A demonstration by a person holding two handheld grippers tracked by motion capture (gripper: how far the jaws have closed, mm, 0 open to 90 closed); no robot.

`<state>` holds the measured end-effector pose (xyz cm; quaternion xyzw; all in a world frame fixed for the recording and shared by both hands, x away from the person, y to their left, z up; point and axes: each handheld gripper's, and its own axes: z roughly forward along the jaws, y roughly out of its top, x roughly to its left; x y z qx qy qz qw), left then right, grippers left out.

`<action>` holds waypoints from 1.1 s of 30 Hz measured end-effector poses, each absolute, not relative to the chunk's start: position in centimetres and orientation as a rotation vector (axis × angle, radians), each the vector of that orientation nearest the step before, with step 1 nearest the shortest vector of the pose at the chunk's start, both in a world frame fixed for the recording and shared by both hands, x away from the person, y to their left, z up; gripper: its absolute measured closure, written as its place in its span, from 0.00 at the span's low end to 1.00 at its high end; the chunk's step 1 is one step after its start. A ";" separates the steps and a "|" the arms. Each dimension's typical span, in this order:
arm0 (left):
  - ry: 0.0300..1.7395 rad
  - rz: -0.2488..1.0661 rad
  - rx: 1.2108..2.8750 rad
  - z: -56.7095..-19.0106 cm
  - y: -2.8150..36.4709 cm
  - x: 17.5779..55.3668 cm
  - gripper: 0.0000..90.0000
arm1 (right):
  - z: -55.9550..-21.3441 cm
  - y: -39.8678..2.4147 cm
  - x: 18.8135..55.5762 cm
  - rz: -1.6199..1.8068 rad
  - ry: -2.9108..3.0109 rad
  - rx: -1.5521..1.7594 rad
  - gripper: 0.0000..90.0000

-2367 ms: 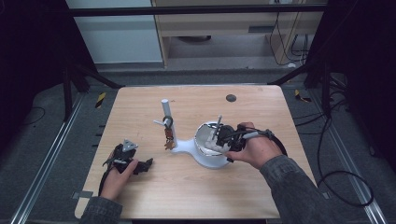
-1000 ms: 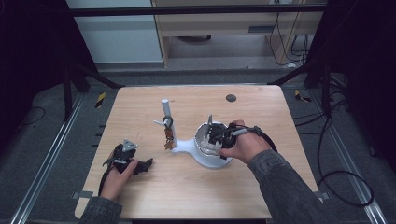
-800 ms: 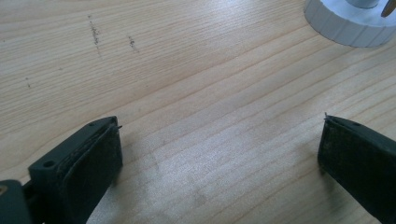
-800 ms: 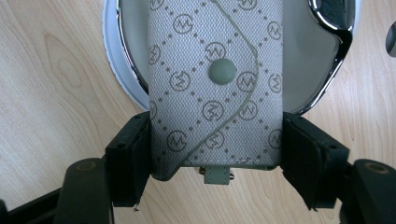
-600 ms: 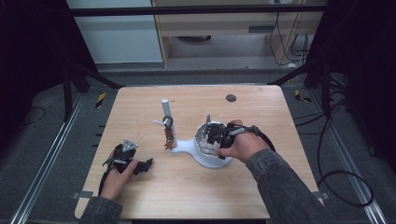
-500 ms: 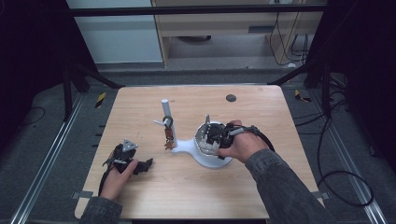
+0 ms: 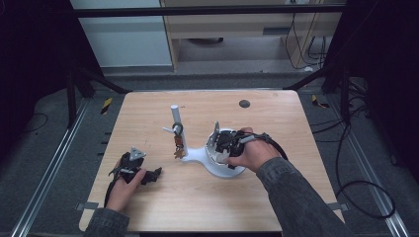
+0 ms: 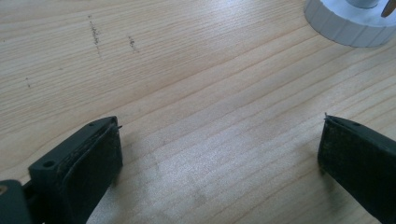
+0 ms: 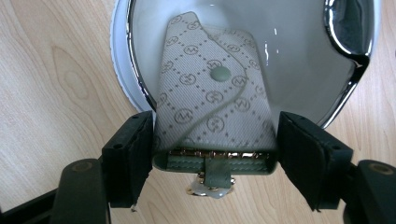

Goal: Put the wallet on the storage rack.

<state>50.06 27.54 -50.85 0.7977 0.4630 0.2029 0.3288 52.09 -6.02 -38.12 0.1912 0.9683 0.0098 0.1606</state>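
A grey patterned key case (image 9: pixel 212 102) with a snap button and a green edge lies half in the white dish (image 9: pixel 123 60), its clasp end over the rim. My right gripper (image 9: pixel 215 154) straddles that end. Its jaws have just been opening: the left pad (image 9: pixel 140 154) is at the case's edge, and a thin gap shows at the right one. From above, the right gripper (image 7: pixel 220 143) sits over the dish of the white stand (image 7: pixel 225 170). My left gripper (image 7: pixel 150 174) rests on the table at the near left, open wide with bare wood between its jaws (image 8: pixel 219 154).
The stand's white post (image 7: pixel 175 118) rises left of the dish, with a small brown key fob (image 7: pixel 178 148) hanging from its hook. Part of a white ribbed base (image 8: pixel 345 23) lies ahead of the left gripper. A dark round disc (image 7: pixel 243 103) sits near the far table edge.
Since the earliest frame the right hand has shifted a little left, bringing its gripper over the dish. The left hand has stayed put.
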 end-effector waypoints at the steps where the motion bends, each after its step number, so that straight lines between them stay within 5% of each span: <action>1: 1.212 0.531 2.088 -50.9 27.5 50.1 0.00 | -38.1 -6.1 52.1 0.035 2.767 0.548 0.29; 6: 1.211 0.531 2.088 -50.9 27.5 50.1 0.00 | -37.9 -6.1 52.0 0.053 2.756 0.573 0.18; 33: 1.211 0.531 2.088 -50.9 27.5 50.1 0.00 | -37.4 -6.2 51.7 0.086 2.758 0.587 0.10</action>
